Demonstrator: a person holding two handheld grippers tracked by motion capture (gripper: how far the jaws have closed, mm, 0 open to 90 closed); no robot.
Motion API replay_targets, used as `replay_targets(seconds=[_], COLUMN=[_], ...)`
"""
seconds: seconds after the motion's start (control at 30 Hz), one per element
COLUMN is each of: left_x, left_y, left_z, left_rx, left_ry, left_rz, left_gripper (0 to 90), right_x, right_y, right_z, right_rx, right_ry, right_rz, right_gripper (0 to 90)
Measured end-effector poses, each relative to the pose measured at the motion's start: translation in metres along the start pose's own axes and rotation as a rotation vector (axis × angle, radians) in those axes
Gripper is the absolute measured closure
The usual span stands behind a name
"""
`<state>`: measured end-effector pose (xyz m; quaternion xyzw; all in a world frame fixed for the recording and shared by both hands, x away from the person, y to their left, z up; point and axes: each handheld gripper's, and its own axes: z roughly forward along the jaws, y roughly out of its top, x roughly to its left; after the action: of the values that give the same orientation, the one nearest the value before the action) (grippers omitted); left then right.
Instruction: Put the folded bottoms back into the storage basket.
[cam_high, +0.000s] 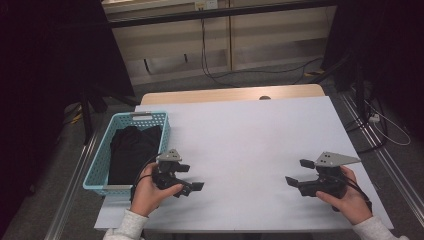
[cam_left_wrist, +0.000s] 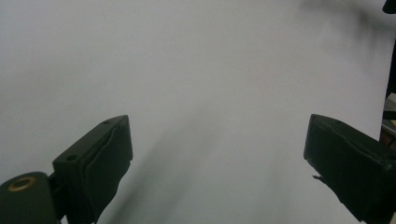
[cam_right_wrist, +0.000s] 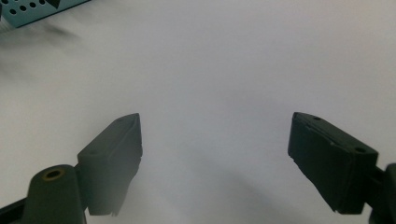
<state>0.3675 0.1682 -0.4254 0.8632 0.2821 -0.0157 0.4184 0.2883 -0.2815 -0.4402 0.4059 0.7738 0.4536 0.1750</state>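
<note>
A light blue basket (cam_high: 100, 159) stands at the table's left edge with a dark black cloth (cam_high: 134, 150) folded inside it. Just right of the basket's near corner, my left gripper (cam_high: 192, 178) rests low over the white table, held in a hand, jaws pointing right. Its own view has my left gripper (cam_left_wrist: 217, 163) open wide above bare white surface. Near the right front of the table, my right gripper (cam_high: 299, 172) points left, and in its own view my right gripper (cam_right_wrist: 215, 158) is open too, with nothing between the jaws.
The white table top (cam_high: 245, 145) lies between the two grippers. A corner of the blue basket (cam_right_wrist: 32, 9) shows far off in the right gripper view. Cables run across the floor (cam_high: 280, 75) beyond the table; dark drapes stand at both sides.
</note>
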Motion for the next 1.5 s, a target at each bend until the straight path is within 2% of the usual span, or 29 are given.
replay_targets(seconds=[0.33, 0.7, 1.03, 1.5], left_x=[-0.003, -0.001, 0.000, 0.000], left_y=[-0.003, -0.007, -0.010, -0.010], left_z=[0.000, -0.006, -0.008, -0.008], left_rx=[0.002, -0.010, -0.020, -0.019], left_ry=[-0.011, 0.002, -0.007, 0.001], left_rz=[0.011, 0.012, 0.009, 0.016], left_gripper=[7.7, 7.6, 7.6, 6.3], right_x=[0.000, 0.000, 0.000, 0.000], right_y=[-0.003, -0.005, -0.006, -0.008], right_z=[-0.004, -0.006, -0.008, -0.008], right_rx=[0.006, 0.014, 0.014, 0.022], right_ry=[-0.005, -0.006, -0.012, -0.012], right_rz=[-0.002, -0.004, -0.004, -0.009], right_gripper=[16.5, 16.2, 16.0, 15.3])
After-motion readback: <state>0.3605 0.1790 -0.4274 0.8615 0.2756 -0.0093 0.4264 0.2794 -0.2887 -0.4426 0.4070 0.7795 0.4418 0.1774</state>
